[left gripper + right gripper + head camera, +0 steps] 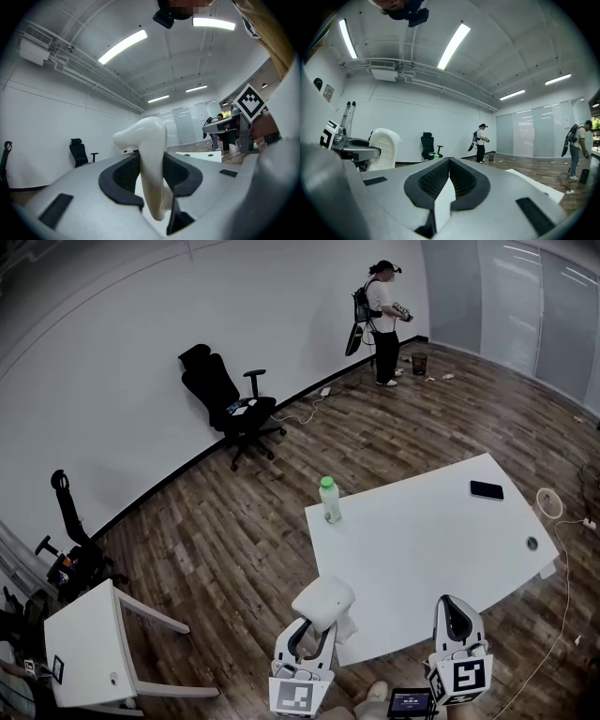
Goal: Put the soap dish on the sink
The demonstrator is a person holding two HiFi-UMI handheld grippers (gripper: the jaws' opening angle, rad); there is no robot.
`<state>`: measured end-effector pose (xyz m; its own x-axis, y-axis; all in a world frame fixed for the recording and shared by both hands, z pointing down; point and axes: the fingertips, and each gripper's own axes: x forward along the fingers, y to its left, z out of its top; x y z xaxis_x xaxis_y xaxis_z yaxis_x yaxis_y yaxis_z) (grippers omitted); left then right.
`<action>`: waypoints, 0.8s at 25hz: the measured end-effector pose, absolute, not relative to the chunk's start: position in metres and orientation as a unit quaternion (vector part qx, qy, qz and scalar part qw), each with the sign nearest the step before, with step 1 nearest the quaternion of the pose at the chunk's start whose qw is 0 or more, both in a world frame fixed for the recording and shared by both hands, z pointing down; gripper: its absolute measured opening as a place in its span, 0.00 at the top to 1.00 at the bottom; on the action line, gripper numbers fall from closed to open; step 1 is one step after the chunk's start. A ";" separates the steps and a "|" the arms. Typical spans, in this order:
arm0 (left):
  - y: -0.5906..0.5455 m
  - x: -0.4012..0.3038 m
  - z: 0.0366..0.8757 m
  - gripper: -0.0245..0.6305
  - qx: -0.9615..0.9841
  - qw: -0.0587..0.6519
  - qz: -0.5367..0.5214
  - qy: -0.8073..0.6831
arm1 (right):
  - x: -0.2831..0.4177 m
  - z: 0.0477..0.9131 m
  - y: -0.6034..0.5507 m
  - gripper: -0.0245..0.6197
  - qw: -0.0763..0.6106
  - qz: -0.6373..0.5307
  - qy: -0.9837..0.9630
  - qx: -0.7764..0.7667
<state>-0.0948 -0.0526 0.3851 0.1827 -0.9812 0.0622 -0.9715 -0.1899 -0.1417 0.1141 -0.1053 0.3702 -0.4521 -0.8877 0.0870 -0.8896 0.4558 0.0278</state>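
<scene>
The soap dish [323, 600] is a white moulded piece, and my left gripper [317, 626] is shut on it near the white table's front left corner. In the left gripper view the dish [150, 150] stands upright between the black pads, with the left gripper [151, 180] pressing on both of its sides. My right gripper [457, 610] is held over the table's front edge. Its jaws are together with nothing between them, as the right gripper [449, 163] shows in its own view. From there the dish [384, 147] appears at the left.
A white table [422, 540] carries a green-capped bottle [329, 500] and a dark phone [487, 490]. A small white table [89, 643] stands at the lower left. A black office chair [230, 404] is by the wall, and a person [382, 322] stands far back.
</scene>
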 end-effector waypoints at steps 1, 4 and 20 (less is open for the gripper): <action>-0.057 -0.094 0.386 0.75 -0.767 0.031 -0.067 0.638 | 0.116 0.371 -0.108 0.95 0.044 0.012 -0.853 0.521; -0.070 -0.087 0.384 0.75 -0.766 0.028 -0.055 0.640 | 0.120 0.376 -0.115 0.95 0.049 0.015 -0.854 0.518; -0.120 -0.102 0.412 0.75 -0.801 -0.008 -0.062 0.595 | 0.089 0.384 -0.145 0.95 0.042 0.019 -0.857 0.514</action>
